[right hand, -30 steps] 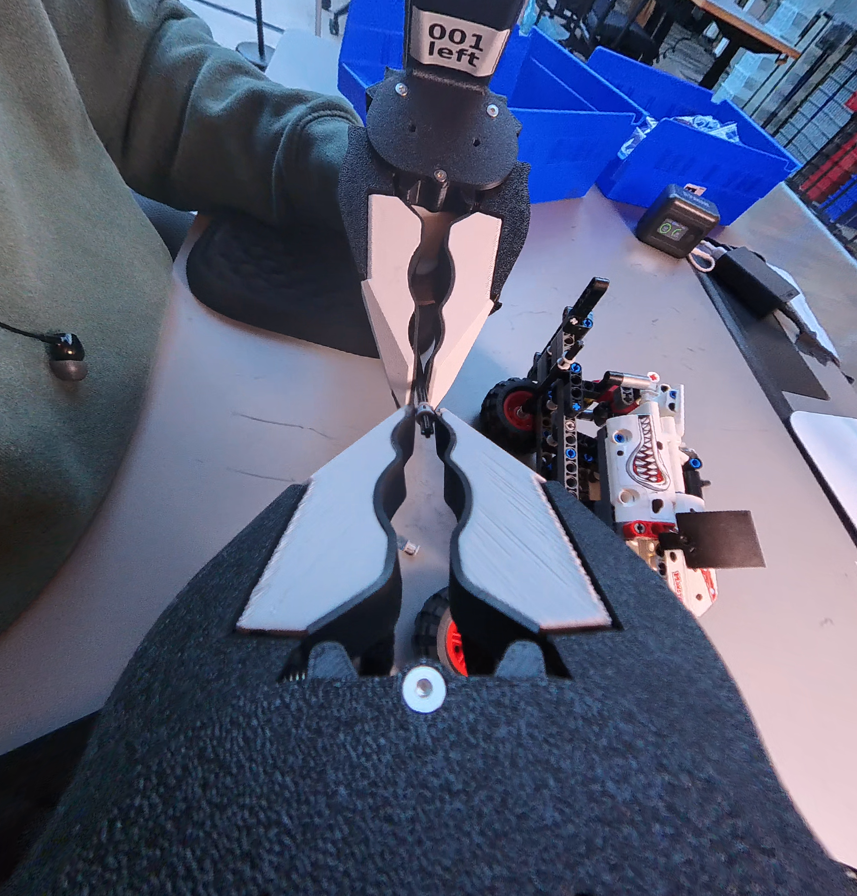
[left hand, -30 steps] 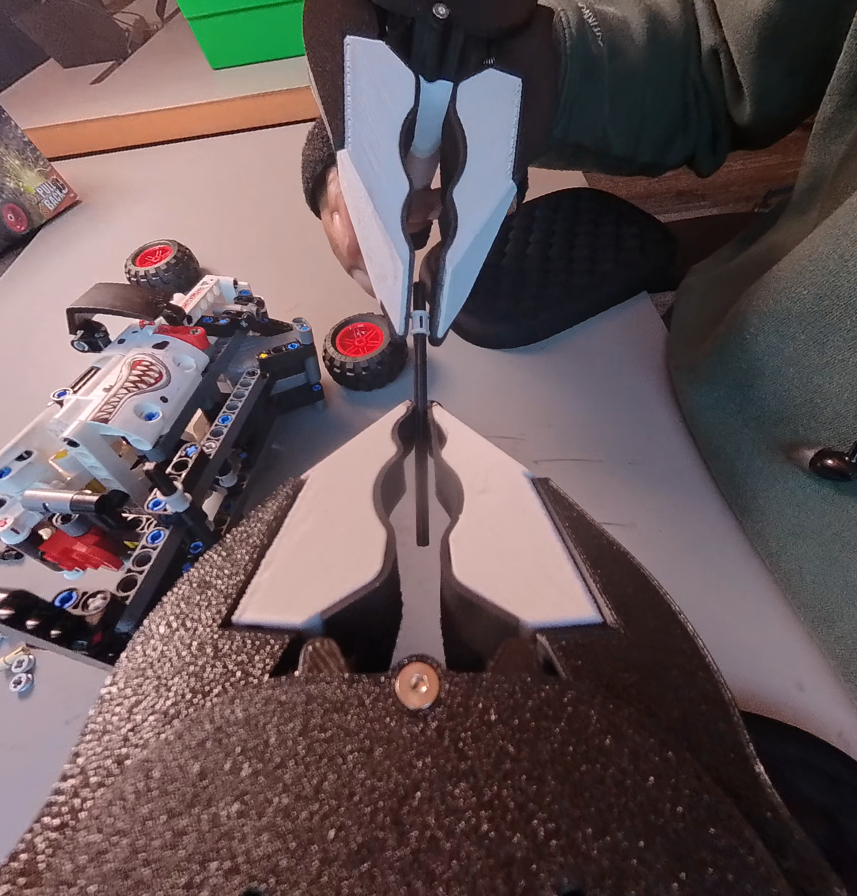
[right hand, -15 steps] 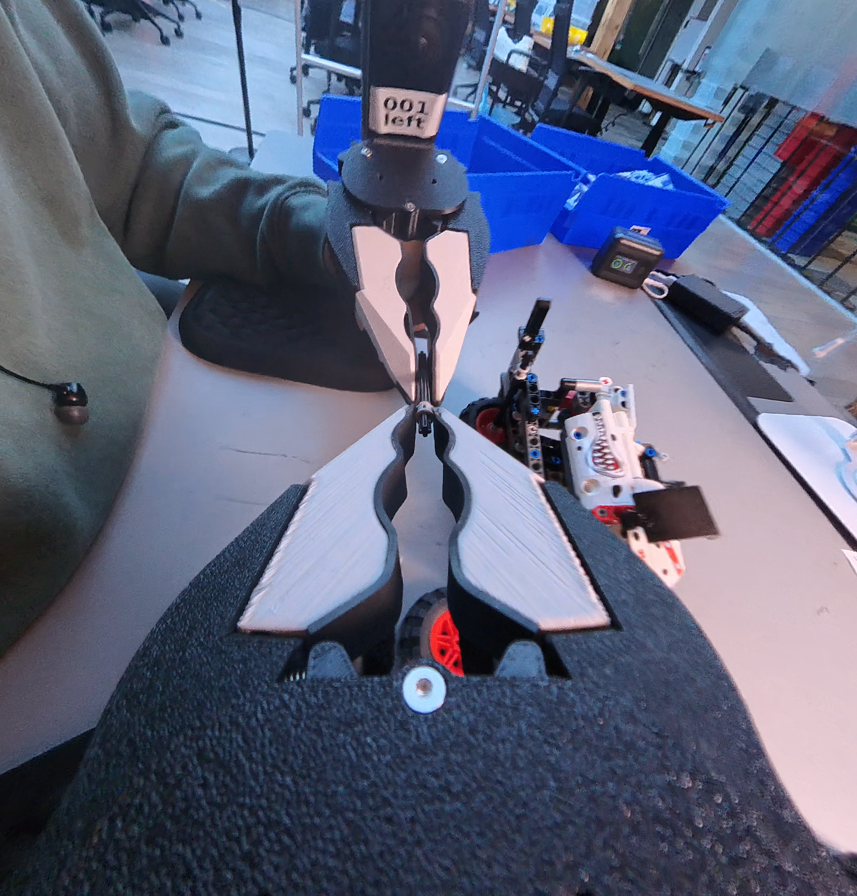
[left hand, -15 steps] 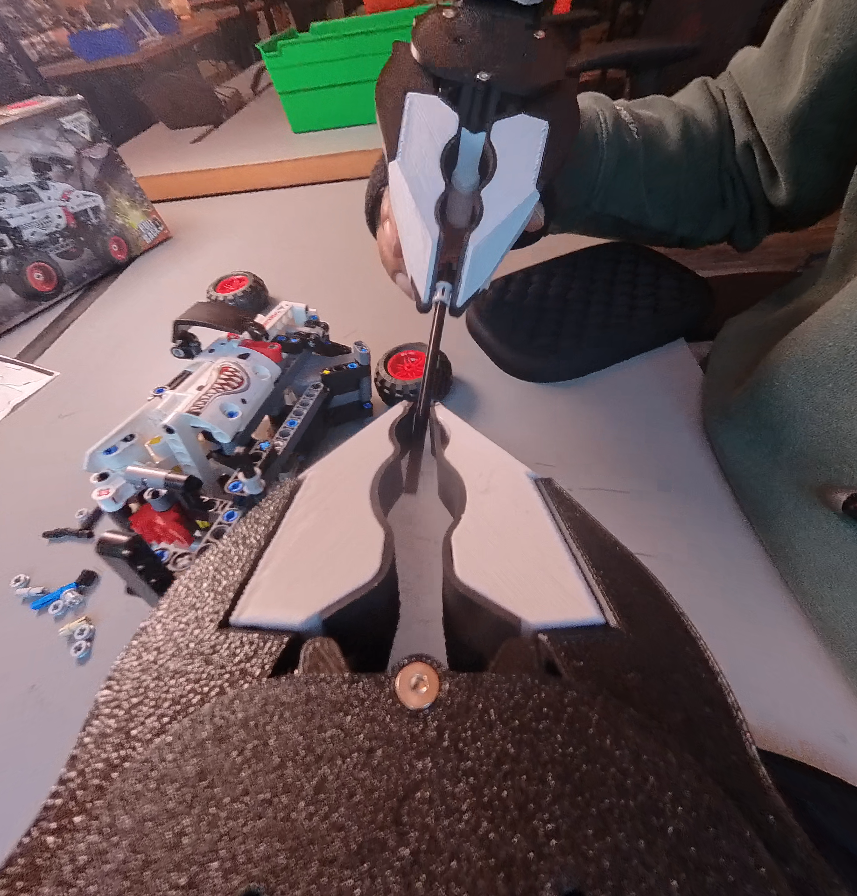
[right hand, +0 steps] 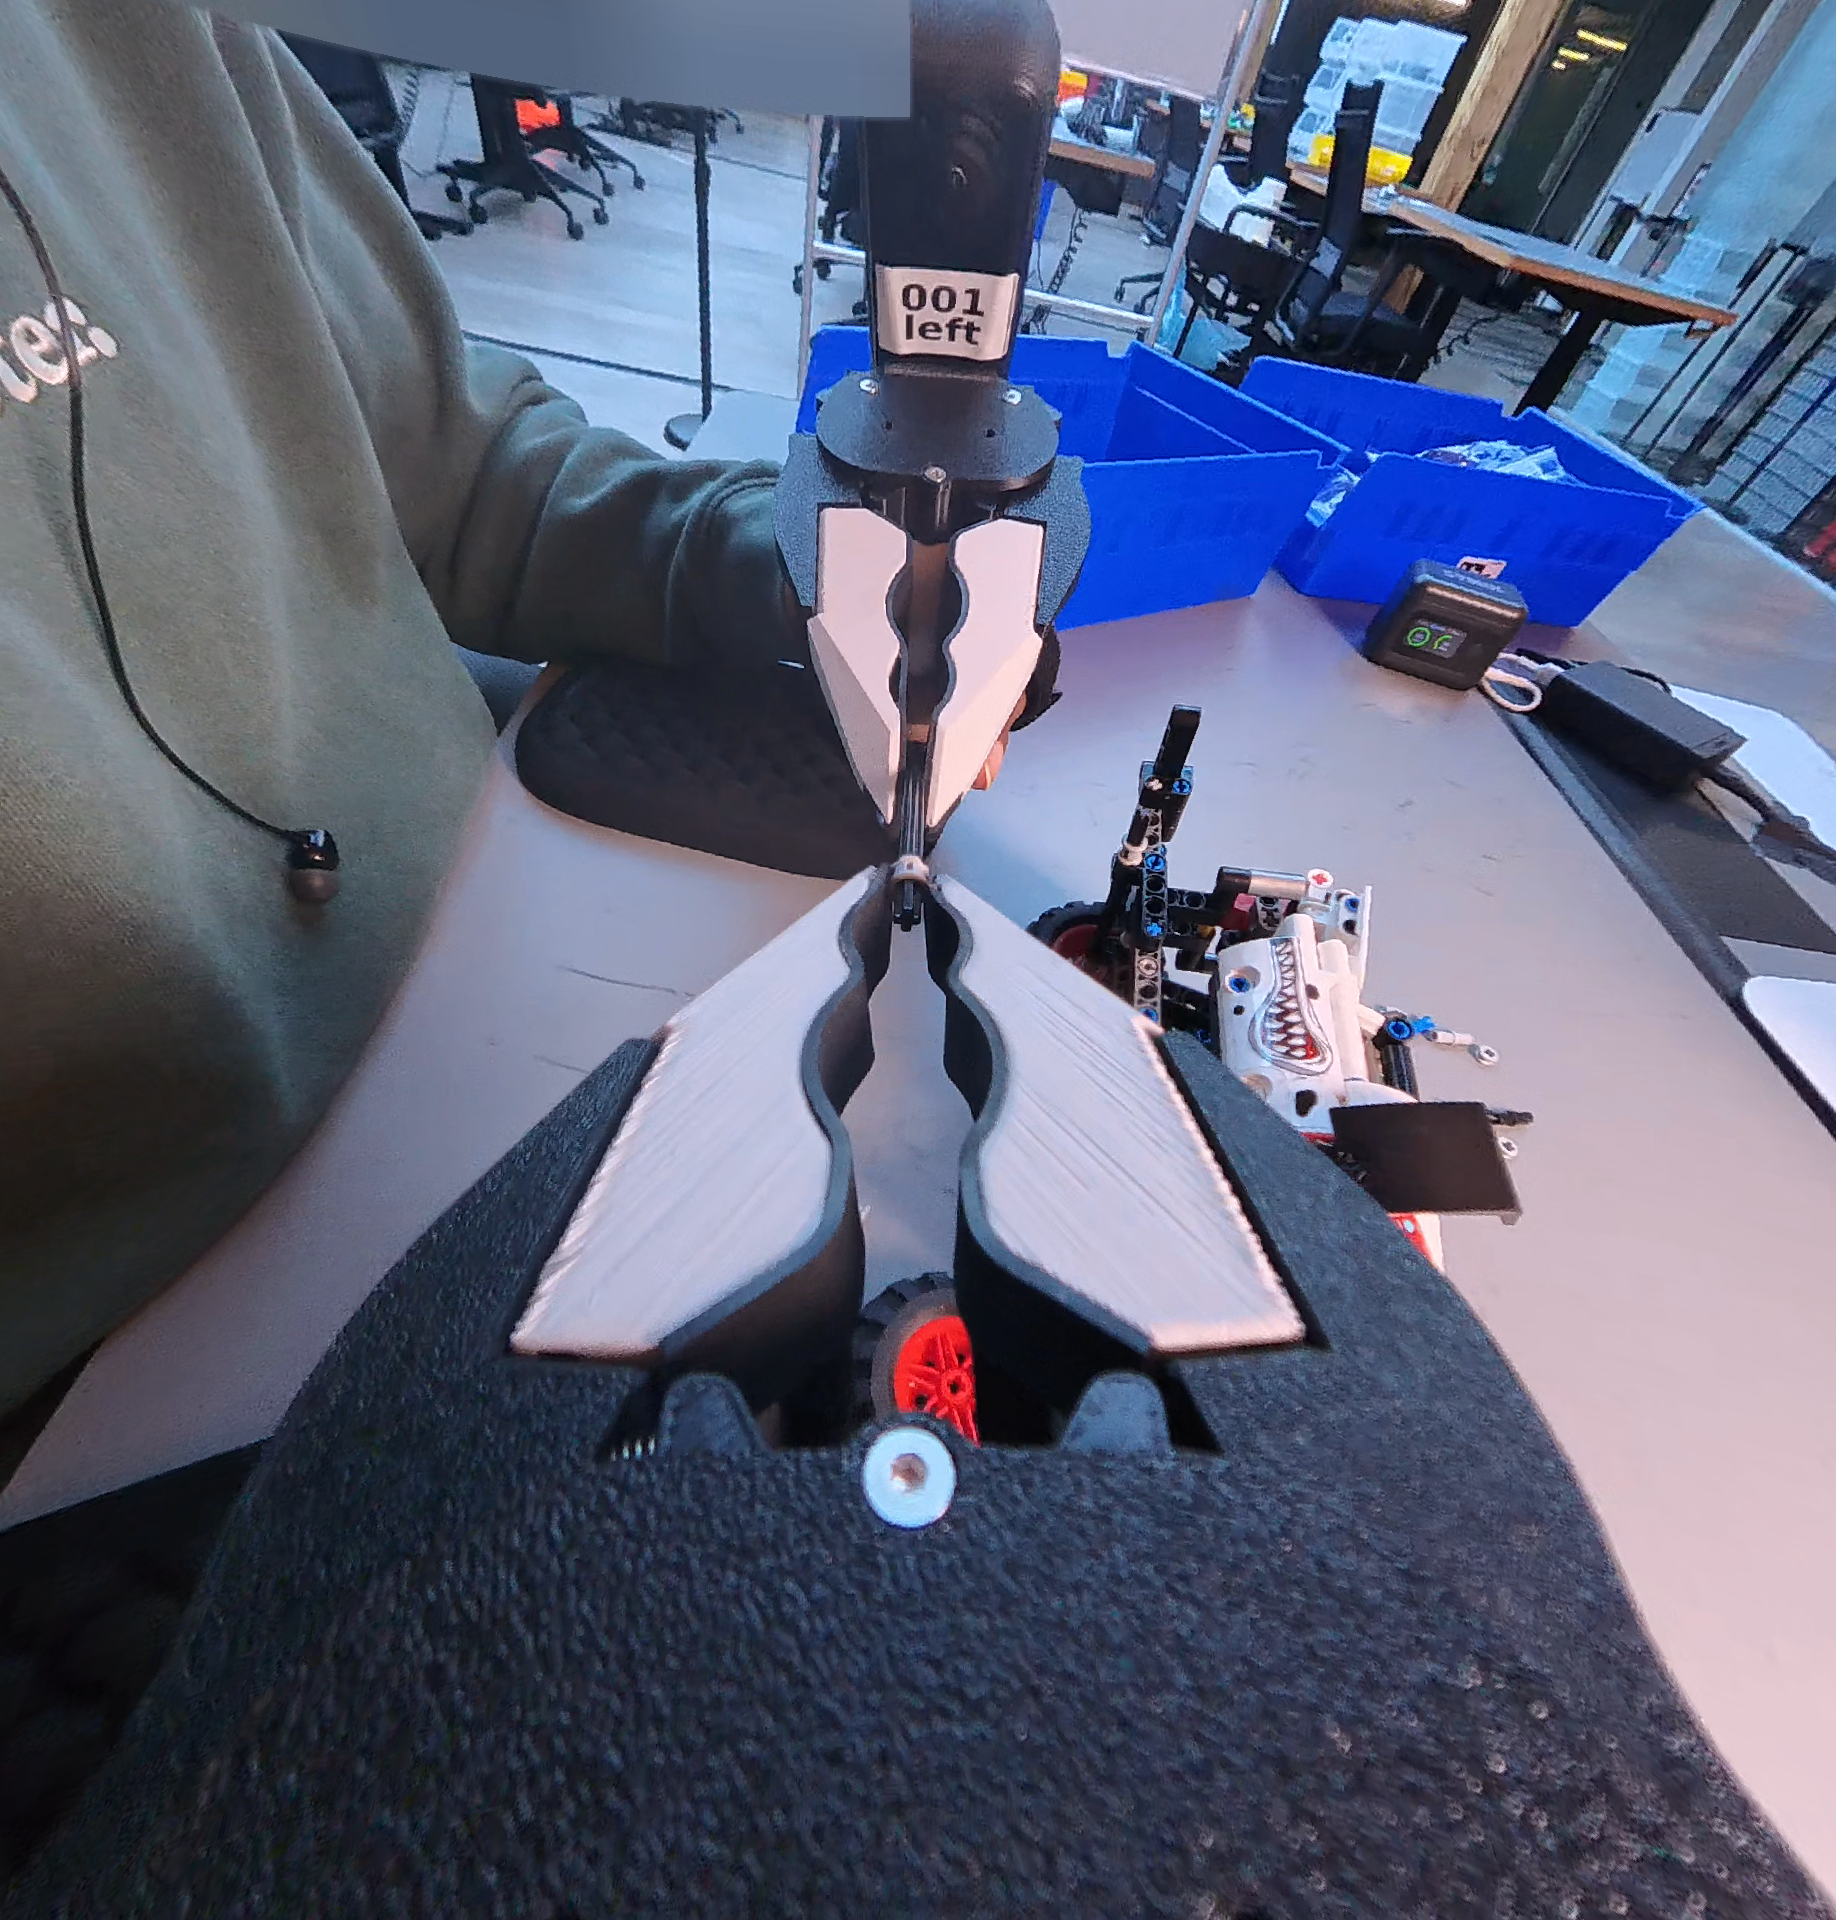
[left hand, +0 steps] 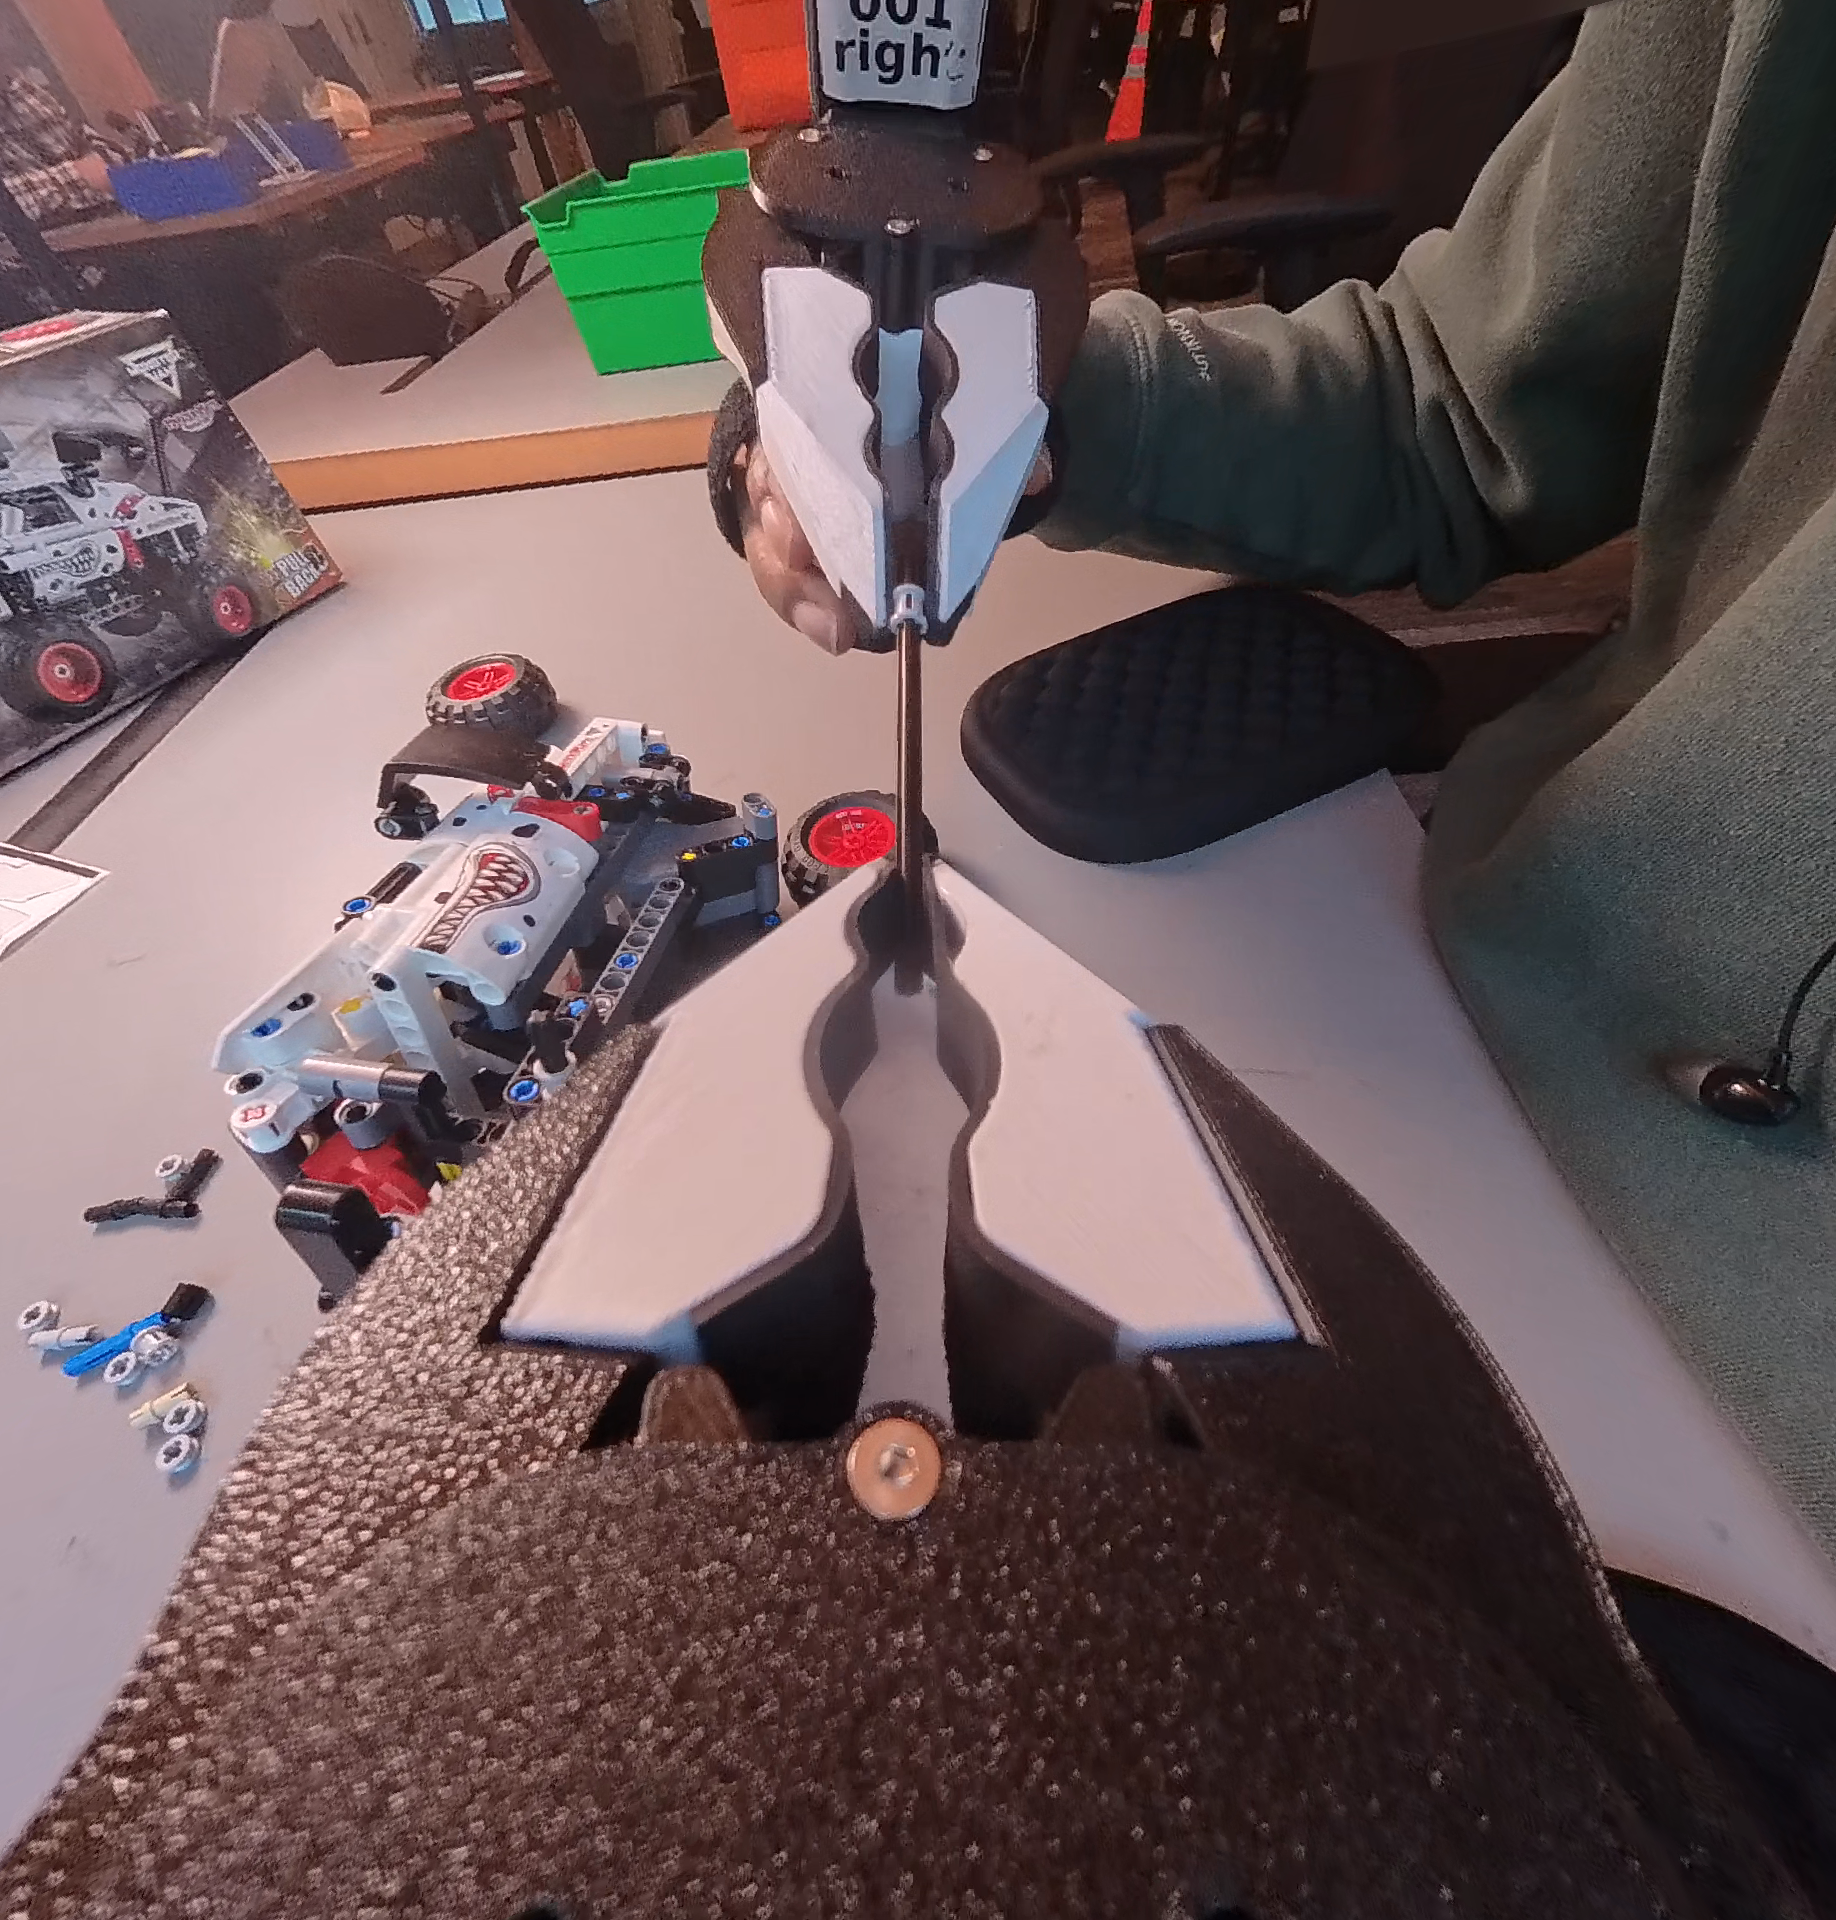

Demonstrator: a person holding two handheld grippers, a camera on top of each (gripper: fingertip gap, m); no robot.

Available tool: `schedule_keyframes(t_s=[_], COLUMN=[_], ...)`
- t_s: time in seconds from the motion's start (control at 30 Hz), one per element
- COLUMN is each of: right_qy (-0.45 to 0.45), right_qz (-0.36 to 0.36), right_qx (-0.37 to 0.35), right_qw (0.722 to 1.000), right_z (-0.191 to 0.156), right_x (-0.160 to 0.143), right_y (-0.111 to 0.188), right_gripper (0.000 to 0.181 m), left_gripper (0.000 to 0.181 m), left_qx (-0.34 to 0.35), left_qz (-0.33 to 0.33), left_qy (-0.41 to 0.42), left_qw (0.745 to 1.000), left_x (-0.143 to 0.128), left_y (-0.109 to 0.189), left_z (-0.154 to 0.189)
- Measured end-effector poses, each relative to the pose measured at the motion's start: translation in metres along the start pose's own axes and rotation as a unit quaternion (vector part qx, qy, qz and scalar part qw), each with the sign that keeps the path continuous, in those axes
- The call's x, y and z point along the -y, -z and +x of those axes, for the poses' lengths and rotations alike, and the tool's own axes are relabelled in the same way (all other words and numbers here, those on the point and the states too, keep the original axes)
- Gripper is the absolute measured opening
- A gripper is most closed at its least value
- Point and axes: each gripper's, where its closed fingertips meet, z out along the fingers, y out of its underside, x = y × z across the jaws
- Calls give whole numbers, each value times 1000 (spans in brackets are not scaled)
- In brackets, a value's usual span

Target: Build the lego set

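Place: open workshop or lab office.
Seating: rolling office chairs (right hand: 540, 177) at 11 o'clock.
Storage: blue parts bins (right hand: 1475, 499) at 1 o'clock; green bins (left hand: 633, 270) at 11.
Furniture: long wood-topped desks (right hand: 1516, 270) beyond the grey bench (right hand: 1516, 831).

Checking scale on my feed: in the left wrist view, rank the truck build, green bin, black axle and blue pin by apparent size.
1. truck build
2. green bin, farther away, so true size unsure
3. black axle
4. blue pin

Green-sleeved person with two textured black handheld grippers

Each gripper (left hand: 909, 914) (right hand: 906, 894) has white, wavy-edged, black-lined fingers (left hand: 706, 1122), a silver screw (left hand: 893, 1470) and a white label; a black earbud cable (right hand: 93, 582) hangs over the sweatshirt (right hand: 218, 623).
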Motion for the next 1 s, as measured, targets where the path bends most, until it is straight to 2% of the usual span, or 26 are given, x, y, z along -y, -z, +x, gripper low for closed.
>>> schedule_keyframes(t_s=[0.13,0.2,0.33,0.43,0.5,0.6,0.7,0.83,0.9,1.0], right_qy=[-3,-20,-25,-18,-16,-10,8,10,12,2], right_qz=[9,51,23,-56,-135,-211,-270,-292,-305,-299], right_qx=[-2,-24,-131,-236,-254,-238,-158,-50,-29,-25], right_qw=[1000,998,991,970,958,948,950,955,952,954], right_z=[3,14,56,112,142,183,204,205,205,205], right_x=[1,13,4,-22,-49,-82,-112,-134,-141,-143], right_y=[8,34,68,75,63,28,-14,-64,-75,-79], right_gripper=[4,4,4,5,5,6,6,6,6,19], left_gripper=[1,1,1,1,1,1,2,2,2,2], left_qx=[5,26,40,71,110,190,275,348,368,376], left_qz=[-5,-14,6,20,36,69,67,-10,-64,-137], left_qy=[3,11,27,36,50,83,113,131,122,114], left_qw=[1000,1000,999,997,992,976,953,928,919,909], left_x=[-2,-10,-7,-1,-1,-3,-18,-55,-75,-102], left_y=[6,22,36,38,45,65,87,103,104,98], left_z=[-5,-16,-27,-41,-56,-85,-115,-139,-146,-152])
